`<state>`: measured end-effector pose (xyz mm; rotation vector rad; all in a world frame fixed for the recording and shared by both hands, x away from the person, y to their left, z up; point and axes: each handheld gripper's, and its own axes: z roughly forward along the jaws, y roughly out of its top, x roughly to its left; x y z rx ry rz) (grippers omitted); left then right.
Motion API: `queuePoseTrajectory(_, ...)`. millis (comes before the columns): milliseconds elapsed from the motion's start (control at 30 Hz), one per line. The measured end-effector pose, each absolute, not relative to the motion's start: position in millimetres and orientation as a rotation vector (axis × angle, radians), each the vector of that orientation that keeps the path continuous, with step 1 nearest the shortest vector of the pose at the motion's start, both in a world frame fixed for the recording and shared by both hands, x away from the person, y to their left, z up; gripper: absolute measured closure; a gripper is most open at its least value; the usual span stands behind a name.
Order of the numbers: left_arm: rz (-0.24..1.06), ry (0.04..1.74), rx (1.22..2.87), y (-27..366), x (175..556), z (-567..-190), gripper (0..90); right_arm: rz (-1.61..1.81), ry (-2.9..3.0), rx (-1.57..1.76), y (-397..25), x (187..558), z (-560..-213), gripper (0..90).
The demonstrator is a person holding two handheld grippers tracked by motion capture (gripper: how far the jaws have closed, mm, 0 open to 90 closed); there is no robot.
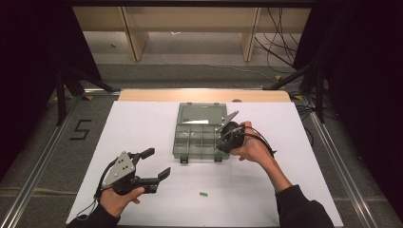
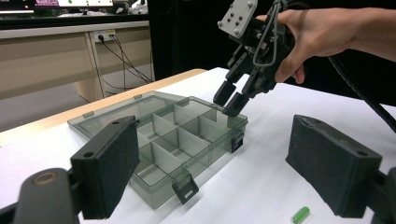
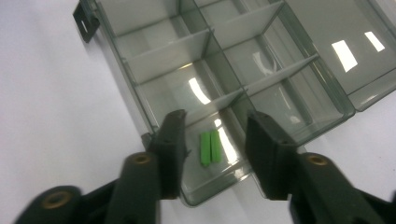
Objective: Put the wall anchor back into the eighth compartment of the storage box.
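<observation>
A clear grey compartment box (image 1: 176, 142) lies mid-table with its lid (image 1: 201, 113) folded flat behind it. My right gripper (image 1: 223, 142) hovers over the box's front right corner, open and holding nothing. In the right gripper view its jaws (image 3: 215, 119) frame a corner compartment where two green pieces (image 3: 209, 148) lie side by side. A third green piece (image 1: 204, 194) rests on the white table in front of the box. My left gripper (image 1: 153, 164) is held open at the lower left, apart from the box. From the left gripper view, the box (image 2: 154, 190), the right gripper (image 2: 231, 100) and the loose green piece (image 2: 301, 214) are visible.
A white sheet (image 1: 142, 123) covers the table, with a wooden strip (image 1: 142, 95) along the far edge. Two black latches (image 2: 185, 187) stick out from the box's front wall. Metal rails, stands and cables flank the table on the floor.
</observation>
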<state>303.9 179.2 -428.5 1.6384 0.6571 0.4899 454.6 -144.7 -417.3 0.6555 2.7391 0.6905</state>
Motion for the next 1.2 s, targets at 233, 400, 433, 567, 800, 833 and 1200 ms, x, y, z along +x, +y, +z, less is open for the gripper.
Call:
queuePoseTrajectory(233, 0.491, 0.656, 1.633, 180, 304, -428, 16.1, 0.688, 2.73, 0.626, -138, 443, -410, 41.0)
queuePoseTrajectory(400, 0.491, 0.656, 1.635, 180, 304, -428, 16.1, 0.696, 2.727, 0.584, -132, 432, -405, 33.3)
queuePoseTrajectory(433, 0.49, 0.656, 1.636, 180, 304, -428, 16.1, 0.696, 2.733, 0.566, -130, 429, -405, 33.2)
queuePoseTrajectory(567, 0.491, 0.656, 1.635, 180, 304, -428, 16.1, 0.71, 2.771, 0.509, -123, 416, -404, 32.0)
queuePoseTrajectory(800, 0.49, 0.656, 1.635, 180, 304, -428, 16.1, 0.707, 2.8, 0.423, -109, 398, -403, 31.2)
queuePoseTrajectory(833, 0.49, 0.657, 1.635, 180, 303, -428, 16.1, 0.705, 2.803, 0.415, -108, 397, -403, 31.2)
queuePoseTrajectory(1200, 0.491, 0.657, 1.633, 180, 304, -428, 16.1, 0.669, 2.869, 0.35, -97, 375, -411, 31.2)
